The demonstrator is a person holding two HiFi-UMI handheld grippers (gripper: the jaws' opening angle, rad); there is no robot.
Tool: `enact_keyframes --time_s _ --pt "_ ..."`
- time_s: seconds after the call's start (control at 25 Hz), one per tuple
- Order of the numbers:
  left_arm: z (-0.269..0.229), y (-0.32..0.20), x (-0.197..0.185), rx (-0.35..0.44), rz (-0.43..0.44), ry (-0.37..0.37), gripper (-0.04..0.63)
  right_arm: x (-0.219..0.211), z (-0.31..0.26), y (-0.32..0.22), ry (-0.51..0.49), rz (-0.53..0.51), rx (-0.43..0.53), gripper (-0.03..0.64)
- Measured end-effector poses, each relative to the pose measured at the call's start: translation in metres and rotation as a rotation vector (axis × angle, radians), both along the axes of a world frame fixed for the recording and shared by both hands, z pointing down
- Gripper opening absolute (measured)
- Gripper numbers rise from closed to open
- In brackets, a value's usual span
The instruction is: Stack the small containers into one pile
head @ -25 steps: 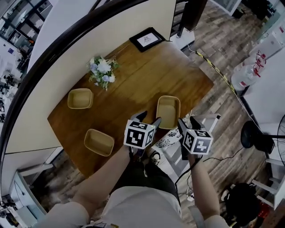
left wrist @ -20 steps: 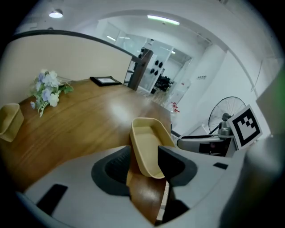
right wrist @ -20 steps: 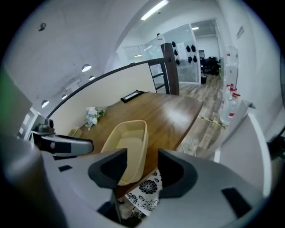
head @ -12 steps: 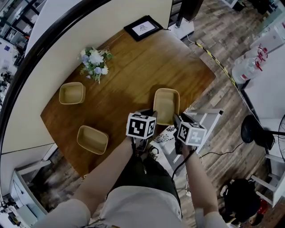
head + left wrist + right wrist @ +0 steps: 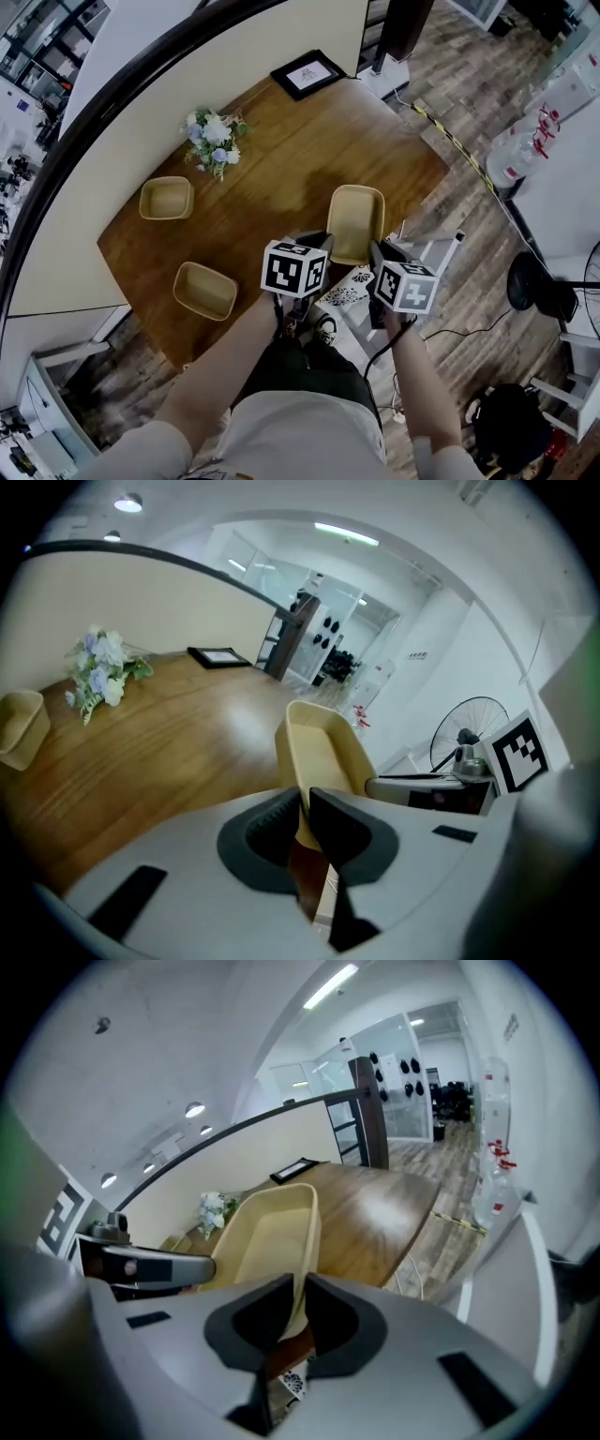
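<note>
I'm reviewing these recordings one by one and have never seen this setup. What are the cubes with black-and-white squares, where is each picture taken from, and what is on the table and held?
No robot here: a person holds a tool in each hand. The marked cubes are parts of the left hand-held gripper and the right hand-held gripper. The head view comes from a camera on the person's head, looking steeply down; the two gripper views come from cameras riding on each gripper, looking along its jaws. On the wooden table stand a bunch of flowers, a framed picture and three tan containers. Both grippers' jaws have just been closing and now pinch the near container, one on each side wall. The back container and the left container sit untouched.
</note>
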State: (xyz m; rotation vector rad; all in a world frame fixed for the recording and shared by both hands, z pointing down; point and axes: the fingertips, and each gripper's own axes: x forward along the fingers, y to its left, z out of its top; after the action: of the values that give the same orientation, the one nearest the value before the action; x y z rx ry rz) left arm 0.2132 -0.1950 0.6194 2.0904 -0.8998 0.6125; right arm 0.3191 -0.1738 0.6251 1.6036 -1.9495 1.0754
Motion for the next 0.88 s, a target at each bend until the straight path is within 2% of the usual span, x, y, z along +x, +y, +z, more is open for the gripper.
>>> enact_keyframes --time_s 0.44,0.68,0.88 --pt "-0.157 0.014 -0.030 0.273 0.012 0.055 0.041 -0.031 -0.157 0.010 0.023 -0.056 0.265 0.044" --pt "-0.220 0.033 -0.057 0.374 -0.001 0.082 0.044 -0.058 -0.227 0.026 0.034 -0.103 0.383 0.048" --pt "-0.263 0.056 -0.078 0.457 0.001 0.068 0.049 -0.080 -0.267 0.047 0.027 -0.144 0.441 0.049"
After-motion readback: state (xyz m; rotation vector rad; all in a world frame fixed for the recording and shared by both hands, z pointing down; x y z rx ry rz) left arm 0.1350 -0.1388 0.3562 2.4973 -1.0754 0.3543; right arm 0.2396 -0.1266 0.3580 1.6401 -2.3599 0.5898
